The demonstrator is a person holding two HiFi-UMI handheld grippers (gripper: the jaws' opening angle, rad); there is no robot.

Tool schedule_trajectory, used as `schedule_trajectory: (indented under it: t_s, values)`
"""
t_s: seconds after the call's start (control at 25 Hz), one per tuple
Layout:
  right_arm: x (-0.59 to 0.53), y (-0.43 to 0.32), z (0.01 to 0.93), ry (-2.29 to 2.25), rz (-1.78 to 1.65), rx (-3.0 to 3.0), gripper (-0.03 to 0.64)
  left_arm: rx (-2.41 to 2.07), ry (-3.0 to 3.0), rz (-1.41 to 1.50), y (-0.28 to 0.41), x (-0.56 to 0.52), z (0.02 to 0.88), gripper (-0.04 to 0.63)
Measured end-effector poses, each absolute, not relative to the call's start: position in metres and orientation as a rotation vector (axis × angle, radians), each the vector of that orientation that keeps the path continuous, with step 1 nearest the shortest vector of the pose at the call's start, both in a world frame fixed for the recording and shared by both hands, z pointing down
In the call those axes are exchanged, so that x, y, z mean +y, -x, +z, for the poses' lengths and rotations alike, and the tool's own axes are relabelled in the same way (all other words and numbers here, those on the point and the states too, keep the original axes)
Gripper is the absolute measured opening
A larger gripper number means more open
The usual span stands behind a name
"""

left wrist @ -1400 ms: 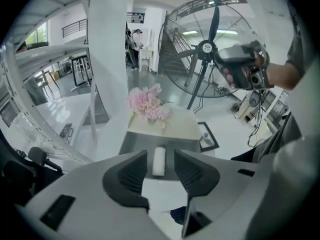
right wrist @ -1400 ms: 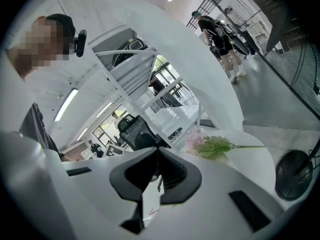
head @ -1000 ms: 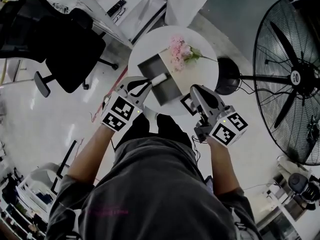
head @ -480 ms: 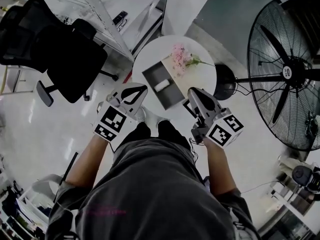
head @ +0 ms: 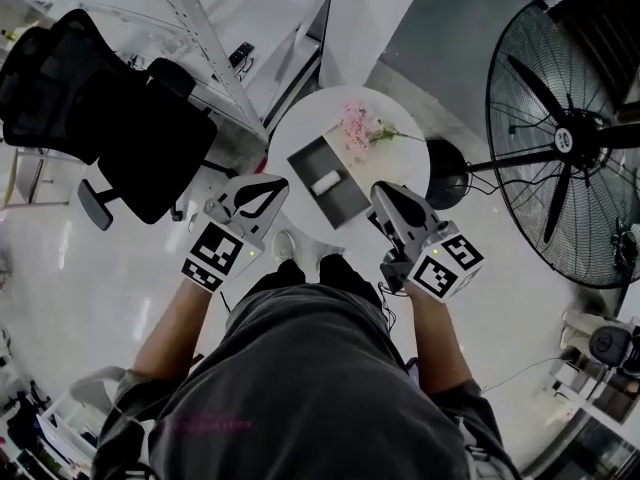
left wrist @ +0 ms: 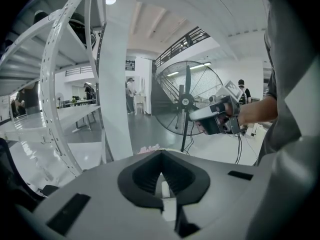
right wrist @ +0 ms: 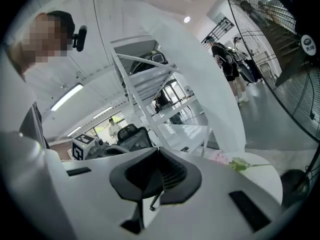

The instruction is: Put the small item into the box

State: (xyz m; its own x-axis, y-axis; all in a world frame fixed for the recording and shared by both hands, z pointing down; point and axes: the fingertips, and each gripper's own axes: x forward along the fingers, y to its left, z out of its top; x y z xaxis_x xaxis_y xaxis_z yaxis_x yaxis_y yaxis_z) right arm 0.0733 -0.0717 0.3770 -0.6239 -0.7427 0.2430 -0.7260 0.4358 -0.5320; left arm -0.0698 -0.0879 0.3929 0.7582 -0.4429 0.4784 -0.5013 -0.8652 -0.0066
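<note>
Since the small item (head: pixel 325 181) already lies inside the box (head: pixel 348 203) at the middle of the surface (head: pixel 403 166), with flowers (head: pixel 355 123) at 12 o'clock, nothing needs holding: the left hand-held gripper (head: pixel 280 182) and the right hand-held gripper (head: pixel 379 191) hover near the 6 o'clock edge, jaws together, empty.

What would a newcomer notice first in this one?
The huge black fan dominates the right of the head view. At centre, a round white table bears a grey box with a small white item inside and pink flowers beside it. The left gripper and right gripper hover shut by its near edge.
</note>
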Motion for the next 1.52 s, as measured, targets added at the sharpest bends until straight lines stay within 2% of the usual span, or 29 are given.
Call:
schedule_trajectory:
  t_s: [1.52]
  values:
    - [-0.085, -0.067, 0.373, 1.278, -0.917, 2.735, 0.021, -0.758, -2.810, 0.655, 0.055, -0.093, 0.386, 0.014]
